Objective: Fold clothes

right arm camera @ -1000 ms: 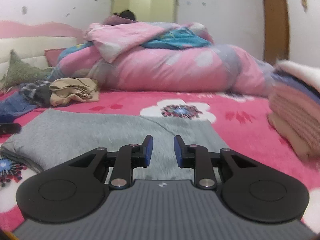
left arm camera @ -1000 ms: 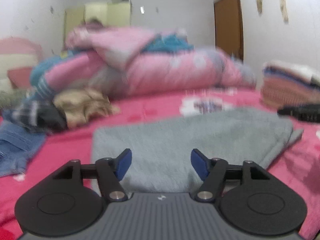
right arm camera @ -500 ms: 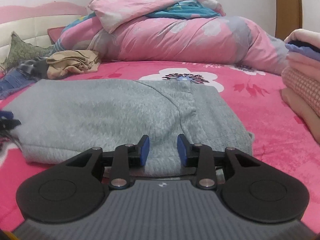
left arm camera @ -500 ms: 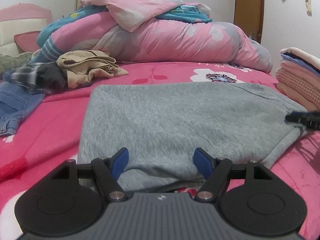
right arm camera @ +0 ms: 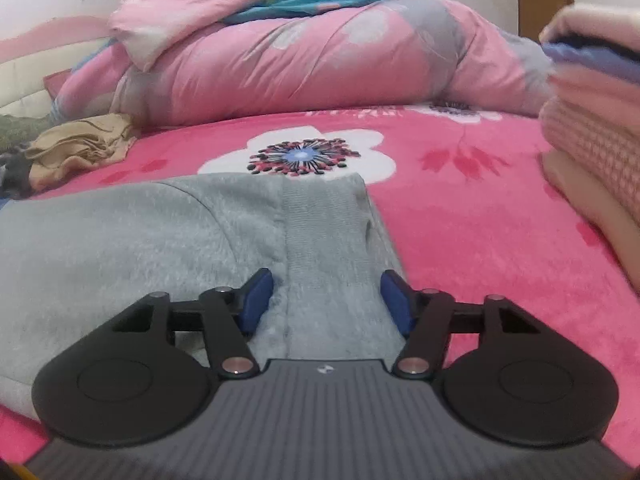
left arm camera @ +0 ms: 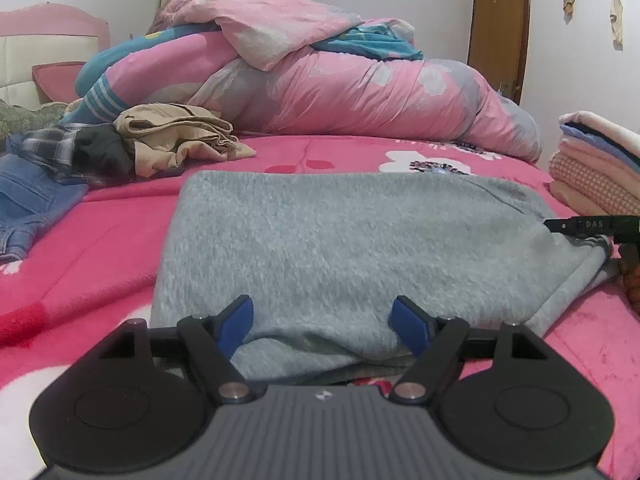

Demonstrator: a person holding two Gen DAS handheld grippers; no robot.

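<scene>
A folded grey fleece garment lies flat on the pink flowered bedspread. My left gripper hovers low at its near edge, jaws wide and still opening, the blue pads either side of the fabric fold without pressing it. In the right wrist view the same grey garment fills the lower left. My right gripper sits over its ribbed right end, jaws opening, cloth between the pads but not pinched. The right gripper's black finger shows at the garment's right edge in the left wrist view.
A heaped pink quilt fills the back of the bed. Crumpled beige cloth, plaid fabric and jeans lie at the left. A stack of folded clothes stands at the right, close to the right gripper. A brown door stands behind.
Both grippers have come down and in toward the grey garment's near edge. The right gripper moved over the ribbed end and its jaws have spread apart. The left jaws widened a little.
</scene>
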